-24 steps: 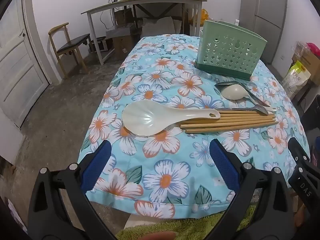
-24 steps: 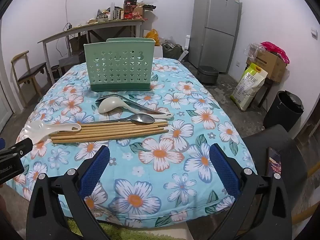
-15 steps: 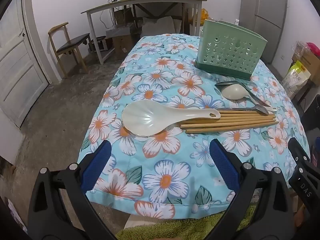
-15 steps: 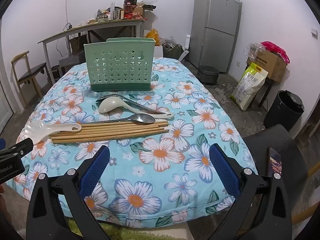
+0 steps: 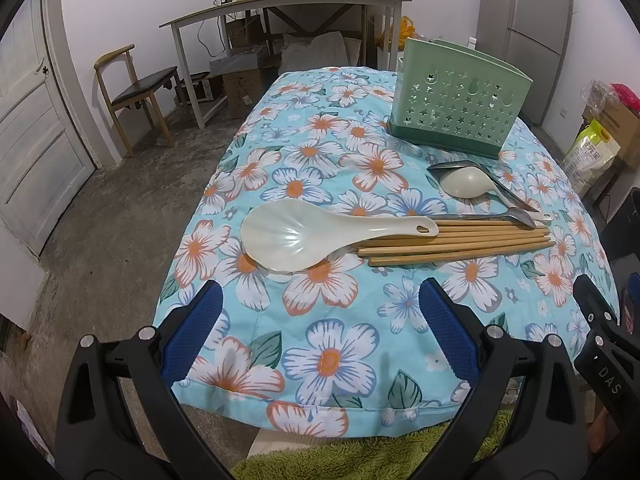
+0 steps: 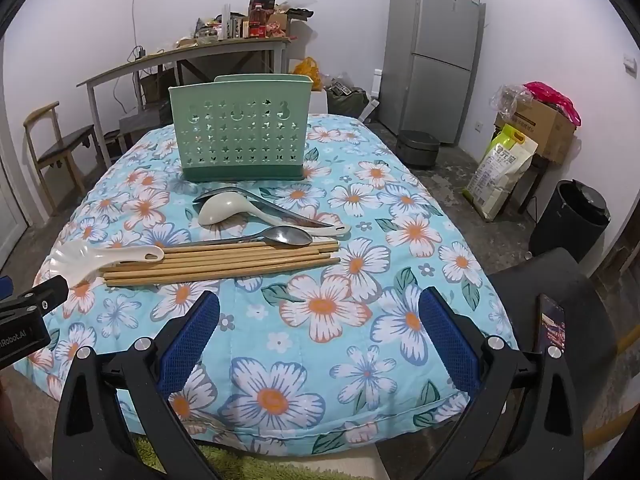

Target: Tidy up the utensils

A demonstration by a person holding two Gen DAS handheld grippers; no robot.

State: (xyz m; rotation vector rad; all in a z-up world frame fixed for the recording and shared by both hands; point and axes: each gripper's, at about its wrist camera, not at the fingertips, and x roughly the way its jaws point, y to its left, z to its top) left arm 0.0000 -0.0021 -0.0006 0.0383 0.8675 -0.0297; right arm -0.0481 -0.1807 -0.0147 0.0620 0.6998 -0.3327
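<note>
Left wrist view: left gripper hangs over the near edge of the floral tablecloth, jaws spread wide, nothing between them. White rice paddle lies just ahead, its handle overlapping the wooden chopsticks. Green utensil holder stands upright at the far right. No change from 0.8 s ago.

Right wrist view: right gripper likewise wide open and empty. Metal spoon touches the chopsticks; white ladle lies beyond, before the holder. Scene unchanged.
</note>
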